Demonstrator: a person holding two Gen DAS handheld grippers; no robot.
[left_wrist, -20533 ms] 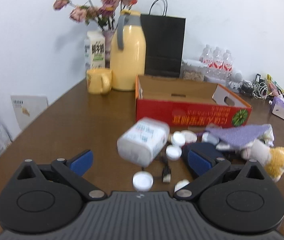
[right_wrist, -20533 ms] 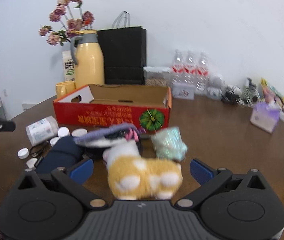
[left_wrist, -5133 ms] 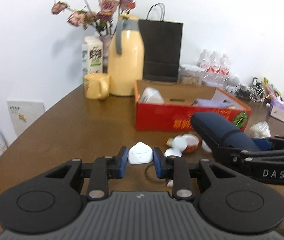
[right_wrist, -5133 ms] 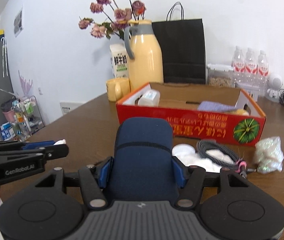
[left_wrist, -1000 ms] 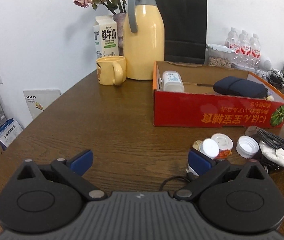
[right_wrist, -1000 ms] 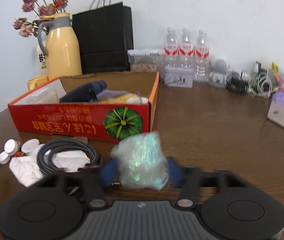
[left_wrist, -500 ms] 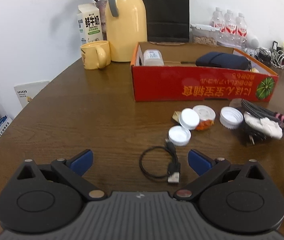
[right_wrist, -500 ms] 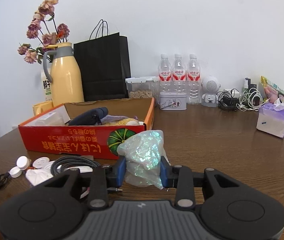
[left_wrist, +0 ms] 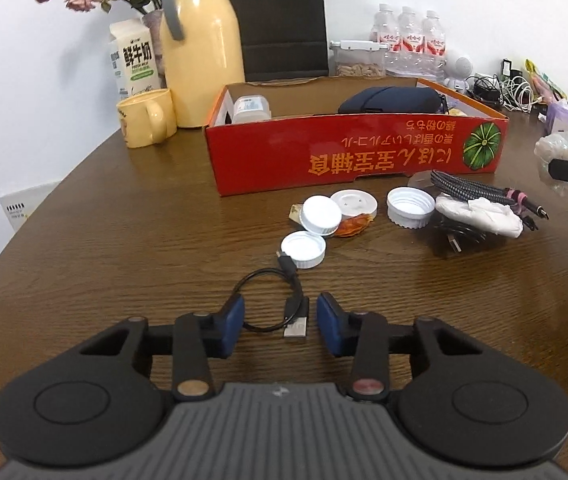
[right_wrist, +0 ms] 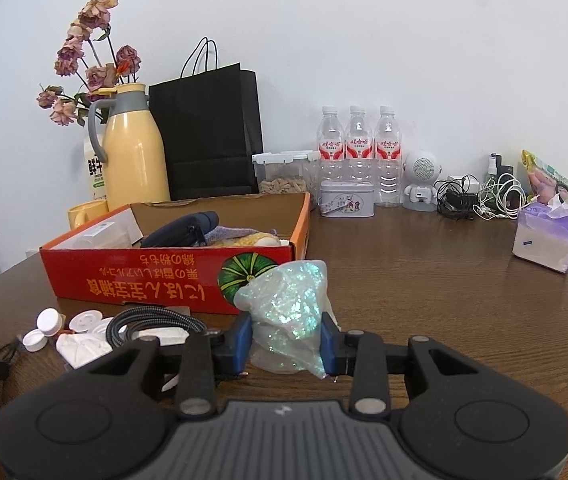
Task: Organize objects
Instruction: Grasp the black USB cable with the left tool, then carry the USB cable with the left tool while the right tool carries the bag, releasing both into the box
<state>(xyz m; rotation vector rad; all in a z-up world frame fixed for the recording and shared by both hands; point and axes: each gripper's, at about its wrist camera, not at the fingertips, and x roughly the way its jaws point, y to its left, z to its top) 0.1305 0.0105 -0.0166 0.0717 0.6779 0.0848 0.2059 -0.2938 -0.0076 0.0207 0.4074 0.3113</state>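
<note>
Lower centre, left view: the left gripper (left_wrist: 277, 322), wide half a second ago, has narrowed around the short looped black USB cable (left_wrist: 279, 302) on the brown wooden table (left_wrist: 123, 240), pads apparently not yet touching. Lower centre, right view: the right gripper (right_wrist: 286, 342) stays clamped on the crumpled iridescent plastic bag (right_wrist: 288, 308), now lifted. Both probably go next into the red cardboard box (right_wrist: 163, 280), centre left.

A lived-in home room: a wooden table (right_wrist: 424, 264) against a white wall, with dried flowers (right_wrist: 83, 64) at 10 o'clock, bottled water (right_wrist: 360, 152) at 12, tangled chargers (right_wrist: 480, 196) at 2.
</note>
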